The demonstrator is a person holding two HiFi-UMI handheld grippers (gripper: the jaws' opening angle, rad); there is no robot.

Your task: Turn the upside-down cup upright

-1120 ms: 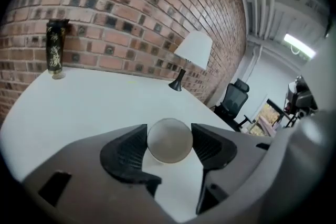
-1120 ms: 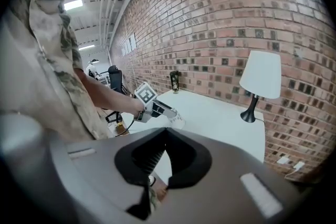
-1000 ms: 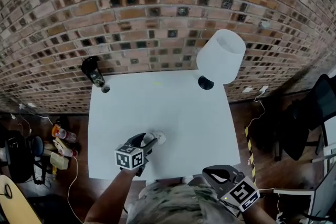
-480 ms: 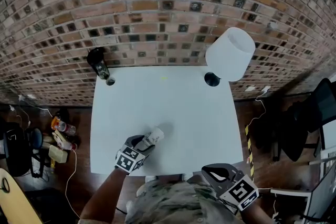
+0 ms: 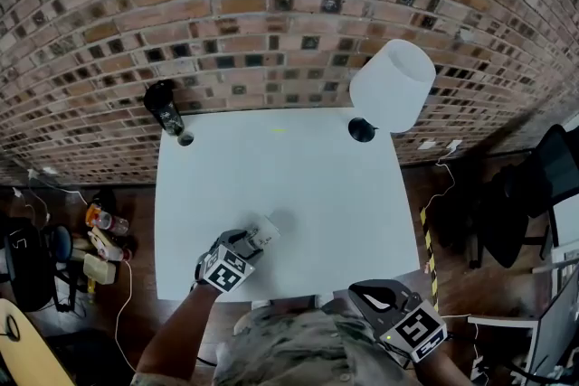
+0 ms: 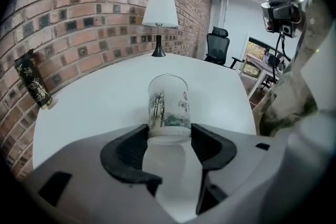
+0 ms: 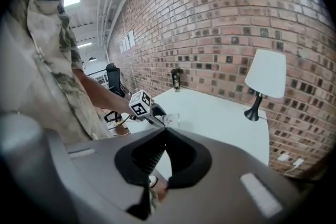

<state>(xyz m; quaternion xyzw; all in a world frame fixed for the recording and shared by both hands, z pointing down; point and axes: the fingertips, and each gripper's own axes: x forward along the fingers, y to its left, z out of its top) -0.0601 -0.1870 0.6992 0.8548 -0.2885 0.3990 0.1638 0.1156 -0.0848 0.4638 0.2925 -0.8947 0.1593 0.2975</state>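
Observation:
A clear glass cup point(image 6: 168, 106) with a bamboo print stands mouth up between the jaws of my left gripper point(image 6: 169, 135), which is shut on its lower end. Whether its base rests on the white table point(image 5: 298, 167) I cannot tell. From the head view the cup point(image 5: 263, 231) is near the table's front left, with the left gripper point(image 5: 251, 242) just behind it. My right gripper point(image 5: 369, 294) hangs off the table's front right corner, shut and holding nothing. In the right gripper view its jaws meet point(image 7: 165, 132), and the cup point(image 7: 171, 120) shows beyond them.
A white-shaded lamp point(image 5: 392, 86) stands at the table's back right corner. At the back left corner is a dark bottle point(image 5: 165, 111). A brick wall runs behind the table. An office chair point(image 5: 552, 185) is on the right, and clutter point(image 5: 99, 240) lies on the floor to the left.
My left gripper has rolled and sunk towards the table with the cup in it, and the cup has come round from tilted to upright. The right gripper has hardly moved.

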